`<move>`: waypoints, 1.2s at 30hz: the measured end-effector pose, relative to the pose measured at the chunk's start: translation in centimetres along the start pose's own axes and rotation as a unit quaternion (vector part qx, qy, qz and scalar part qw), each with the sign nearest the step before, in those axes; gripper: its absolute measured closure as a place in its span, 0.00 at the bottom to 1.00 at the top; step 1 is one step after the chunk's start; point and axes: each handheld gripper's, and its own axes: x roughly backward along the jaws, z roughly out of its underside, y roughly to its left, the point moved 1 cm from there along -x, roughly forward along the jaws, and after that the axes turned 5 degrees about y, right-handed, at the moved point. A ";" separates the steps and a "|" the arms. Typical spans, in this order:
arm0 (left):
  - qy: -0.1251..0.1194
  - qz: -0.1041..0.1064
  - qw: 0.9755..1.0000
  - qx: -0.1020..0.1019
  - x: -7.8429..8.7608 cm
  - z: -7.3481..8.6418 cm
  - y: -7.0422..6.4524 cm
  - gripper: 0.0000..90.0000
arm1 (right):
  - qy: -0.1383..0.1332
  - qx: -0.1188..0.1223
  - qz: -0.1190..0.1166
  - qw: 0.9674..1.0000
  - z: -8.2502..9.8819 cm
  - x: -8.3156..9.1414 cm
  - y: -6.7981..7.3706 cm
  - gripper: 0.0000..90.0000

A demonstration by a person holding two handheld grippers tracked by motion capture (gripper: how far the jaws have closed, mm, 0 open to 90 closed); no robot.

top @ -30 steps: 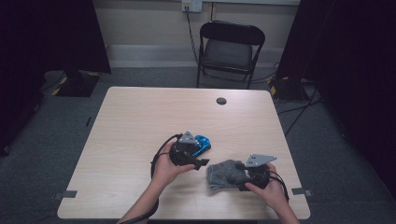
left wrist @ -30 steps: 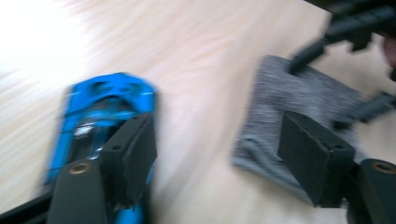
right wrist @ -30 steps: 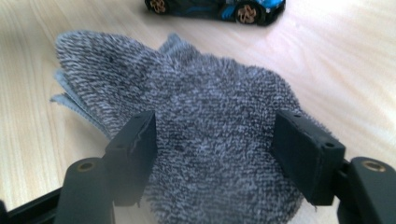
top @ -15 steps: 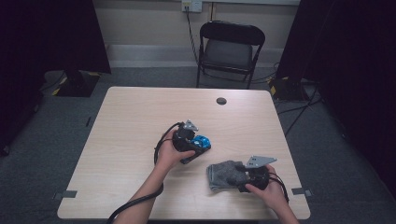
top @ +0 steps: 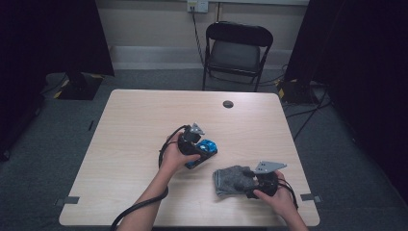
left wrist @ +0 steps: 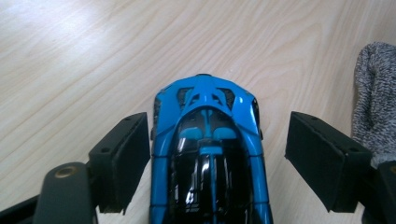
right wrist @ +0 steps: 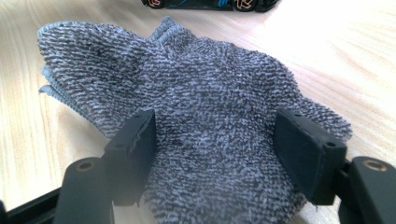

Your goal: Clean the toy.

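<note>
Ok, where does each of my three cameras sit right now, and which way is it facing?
High view: fixed above the person's side, looking forward and down on the table; both forearms enter from the bottom, with the left claw and right claw.
Left gripper view: rides the left claw, looking along its open jaws at the blue toy car between them.
Right gripper view: rides the right claw, looking along its jaws at the grey cloth.
Shared: both gripper views catch the car and cloth.
</note>
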 end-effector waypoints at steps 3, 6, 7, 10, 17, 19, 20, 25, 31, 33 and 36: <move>0.012 -0.007 1.000 0.005 -0.1 0.7 0.5 0.23 | 0.001 0.000 0.002 1.000 0.0 0.0 0.0 0.34; 0.012 -0.011 1.000 0.006 -0.5 1.1 0.7 0.23 | 0.000 -0.001 0.001 1.000 0.0 0.0 0.0 0.34; 0.006 -0.002 1.000 0.013 -0.6 1.1 0.8 0.24 | 0.000 -0.003 0.000 1.000 0.0 0.0 0.0 0.34; 0.015 0.003 1.000 0.001 -0.9 1.1 0.6 0.23 | -0.002 -0.004 -0.001 1.000 0.0 -0.1 0.0 0.34; 0.025 0.008 1.000 -0.002 -1.8 1.5 0.5 0.23 | -0.004 -0.005 -0.004 1.000 0.1 0.0 -0.1 0.34; 0.030 0.006 1.000 -0.002 -1.9 1.8 0.5 0.23 | -0.005 -0.005 -0.004 1.000 0.1 -0.1 -0.1 0.34; 0.023 0.009 1.000 -0.003 -2.0 1.9 0.6 0.23 | -0.005 -0.005 -0.004 1.000 0.1 -0.1 -0.1 0.34; 0.019 0.008 1.000 -0.002 -1.8 2.2 0.6 0.24 | -0.007 -0.007 -0.005 1.000 0.1 -0.1 -0.1 0.34; 0.038 -0.003 0.999 -0.018 -1.9 1.9 0.3 0.26 | -0.008 -0.008 -0.004 1.000 0.2 -0.1 -0.1 0.34; 0.043 -0.007 0.999 -0.025 -2.0 1.8 0.2 0.26 | -0.008 -0.008 -0.003 1.000 0.2 -0.1 -0.1 0.34; 0.047 -0.011 0.998 -0.026 -2.0 1.7 0.1 0.26 | -0.008 -0.007 -0.004 1.000 0.2 -0.1 -0.1 0.34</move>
